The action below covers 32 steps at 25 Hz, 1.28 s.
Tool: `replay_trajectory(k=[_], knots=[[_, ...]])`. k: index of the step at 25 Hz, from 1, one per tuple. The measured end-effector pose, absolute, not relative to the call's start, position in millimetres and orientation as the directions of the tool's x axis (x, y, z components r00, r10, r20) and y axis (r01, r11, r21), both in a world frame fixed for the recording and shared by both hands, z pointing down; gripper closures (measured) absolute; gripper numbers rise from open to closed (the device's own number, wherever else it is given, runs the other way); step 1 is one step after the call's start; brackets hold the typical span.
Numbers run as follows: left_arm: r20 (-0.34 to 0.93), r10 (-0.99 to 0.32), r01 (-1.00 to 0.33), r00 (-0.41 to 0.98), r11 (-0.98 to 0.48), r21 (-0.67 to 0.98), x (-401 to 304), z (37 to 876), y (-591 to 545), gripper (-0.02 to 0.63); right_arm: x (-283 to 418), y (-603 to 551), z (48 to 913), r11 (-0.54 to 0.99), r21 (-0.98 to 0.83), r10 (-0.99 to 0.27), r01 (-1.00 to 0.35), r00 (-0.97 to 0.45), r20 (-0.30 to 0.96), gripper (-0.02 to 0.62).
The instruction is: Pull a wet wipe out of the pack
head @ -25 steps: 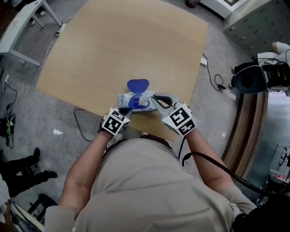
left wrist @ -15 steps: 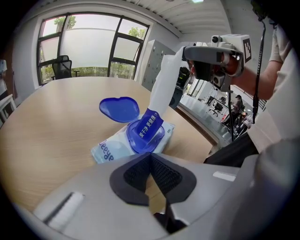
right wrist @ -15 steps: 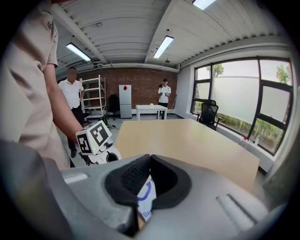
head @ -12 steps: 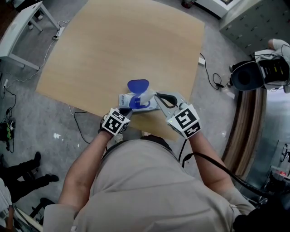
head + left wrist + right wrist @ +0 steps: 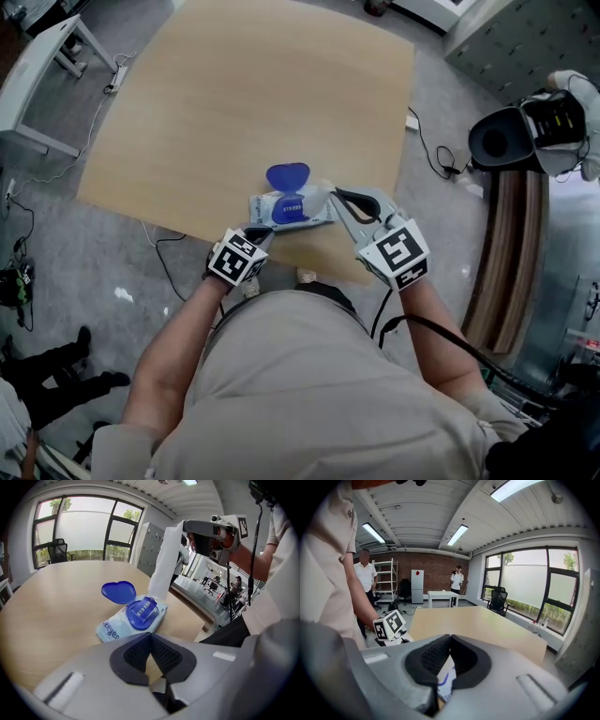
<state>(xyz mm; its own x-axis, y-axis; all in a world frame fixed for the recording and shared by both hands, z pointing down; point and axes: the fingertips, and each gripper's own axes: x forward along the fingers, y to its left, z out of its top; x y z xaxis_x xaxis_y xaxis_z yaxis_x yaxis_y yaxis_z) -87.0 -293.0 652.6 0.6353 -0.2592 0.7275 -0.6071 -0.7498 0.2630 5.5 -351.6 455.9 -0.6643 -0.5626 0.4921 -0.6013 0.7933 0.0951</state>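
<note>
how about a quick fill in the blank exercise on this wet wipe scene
1. The pack lies on the table with its blue lid ____.
2. The right gripper is shut on the wet wipe, whose lower end runs down into the ____.
3. The left gripper has its jaws together and holds ____.

Missing words: open; pack; nothing
</note>
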Motion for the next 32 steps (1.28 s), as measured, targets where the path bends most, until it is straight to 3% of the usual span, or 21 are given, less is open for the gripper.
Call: replay_trajectory(k=[10,18,24,32], knots=[[0.606,-0.344,-0.601,0.717,-0.746,0.287,-121.3,591.5,-270.4,0.600,-2.0,-321.6,424.2,0.720,0.099,-0.652,-0.687,-0.620,0.437,0.592],[0.419,-0.390,-0.550,0.820,-0.740,0.387,-152.4,511.9,-230.6,0.600,-8.0,-269.6,410.1,0.639,0.064,-0.723,-0.767,-0.569,0.392,0.592],[0.322,-0.387,-0.494,0.864,-0.779,0.387,-138.6,465.0,-197.5,0.600,0.0,-226.6,400.5,0.624,0.030,-0.739,-0.781,-0.577,0.347,0.592],[0.232,-0.490,-0.542,0.840,-0.779,0.315,-106.2,393.9,-138.5,0.600,24.1,-161.6,364.1,0.666,0.058,-0.726,-0.744,-0.627,0.282,0.592]])
